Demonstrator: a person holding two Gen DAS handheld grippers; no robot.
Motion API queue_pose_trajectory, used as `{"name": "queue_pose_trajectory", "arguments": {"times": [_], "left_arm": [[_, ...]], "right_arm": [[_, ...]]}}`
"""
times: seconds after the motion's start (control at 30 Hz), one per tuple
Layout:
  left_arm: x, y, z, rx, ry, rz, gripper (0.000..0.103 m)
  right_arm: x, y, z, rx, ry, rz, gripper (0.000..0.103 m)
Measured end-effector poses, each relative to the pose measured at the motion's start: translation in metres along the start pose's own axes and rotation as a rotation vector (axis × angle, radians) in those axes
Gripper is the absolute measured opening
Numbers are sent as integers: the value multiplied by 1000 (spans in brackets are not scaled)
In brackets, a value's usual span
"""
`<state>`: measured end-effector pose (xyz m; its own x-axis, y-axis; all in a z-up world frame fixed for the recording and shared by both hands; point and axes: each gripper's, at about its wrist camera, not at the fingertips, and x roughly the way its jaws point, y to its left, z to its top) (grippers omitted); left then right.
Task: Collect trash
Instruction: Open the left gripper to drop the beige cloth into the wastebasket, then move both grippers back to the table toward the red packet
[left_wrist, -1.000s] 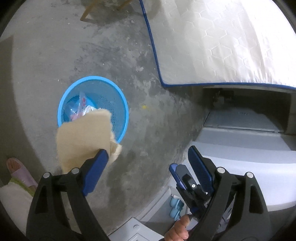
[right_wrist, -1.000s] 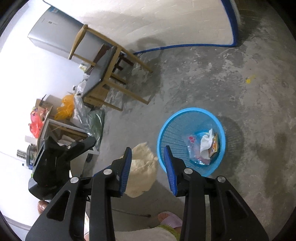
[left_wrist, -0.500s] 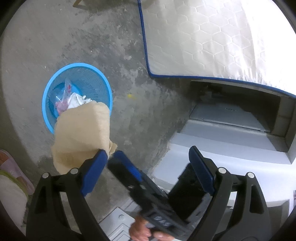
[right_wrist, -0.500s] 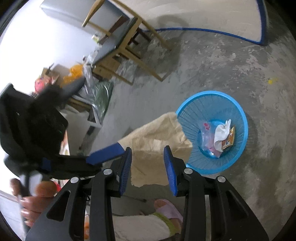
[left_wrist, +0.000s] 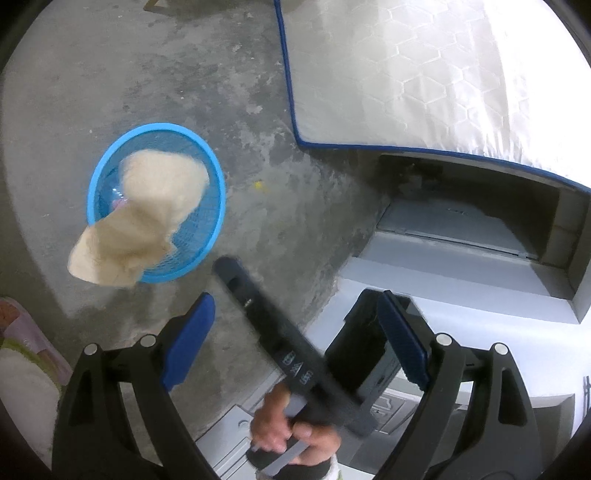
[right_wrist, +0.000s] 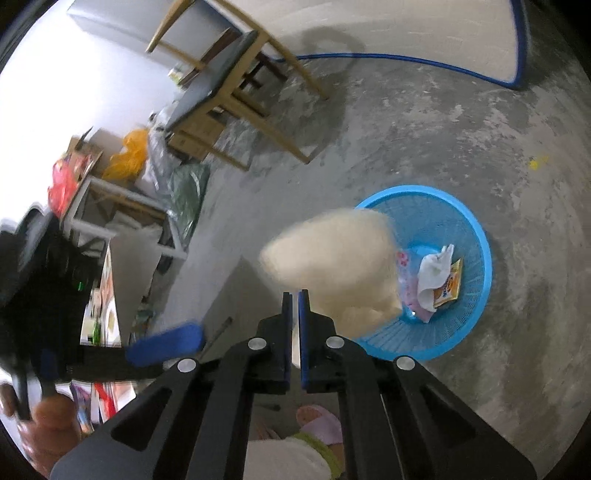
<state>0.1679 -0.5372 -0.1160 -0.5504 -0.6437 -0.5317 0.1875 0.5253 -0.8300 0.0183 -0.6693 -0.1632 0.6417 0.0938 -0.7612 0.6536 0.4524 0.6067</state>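
A tan sheet of paper (left_wrist: 147, 214) hangs blurred in the air over the near rim of the blue mesh basket (left_wrist: 210, 221); neither gripper touches it. It also shows in the right wrist view (right_wrist: 332, 258) in front of the basket (right_wrist: 476, 258). The basket holds a white tissue (right_wrist: 436, 273), an orange packet and a clear bag. My left gripper (left_wrist: 295, 332) is open and empty. My right gripper (right_wrist: 294, 310) is shut on nothing, just beside the paper. The right gripper also crosses the left wrist view as a blurred black bar (left_wrist: 273, 332).
A white mattress with blue piping (left_wrist: 443, 74) lies on the concrete floor beside a grey cabinet (left_wrist: 461, 258). A wooden chair (right_wrist: 229, 92), a small white table and piled bags (right_wrist: 129, 158) stand at the wall. A foot in a pink slipper (right_wrist: 317, 424) is near the basket.
The paper has left my left gripper and now falls toward the basket. My right gripper has closed from open. The right gripper has swung across the left wrist view.
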Motion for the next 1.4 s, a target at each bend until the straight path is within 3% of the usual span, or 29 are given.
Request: {"name": "queue_pose_trajectory", "arguments": {"times": [0.33,0.67,0.7,0.83,1.07,1.13,1.27,1.4], "left_arm": [[-33,19,4,-23,-62,18,85],[-77,3,-22,64,-128,53,85],[-82,-1,-26,78,-131,58,85],[-126,-17,-52,177,-149,95,85],[-271,-20,-140,376,-372,168,85],[-302,-10,-161,373,-442,199,85],[-361,21,-209,339,-627,333,85],[-393,46,-250,306,-742,399,85]], "right_arm": [[5,-13,3,74,-50,-10,4],[-40,-20,-28,88,-78,40,6],[-46,-18,-31,84,-82,50,9],[-84,2,-55,28,-112,108,40],[-116,65,-96,-137,-64,250,56],[-113,84,-105,-171,-28,290,59],[-101,126,-122,-251,39,360,59],[-81,165,-140,-317,117,415,59]]}}
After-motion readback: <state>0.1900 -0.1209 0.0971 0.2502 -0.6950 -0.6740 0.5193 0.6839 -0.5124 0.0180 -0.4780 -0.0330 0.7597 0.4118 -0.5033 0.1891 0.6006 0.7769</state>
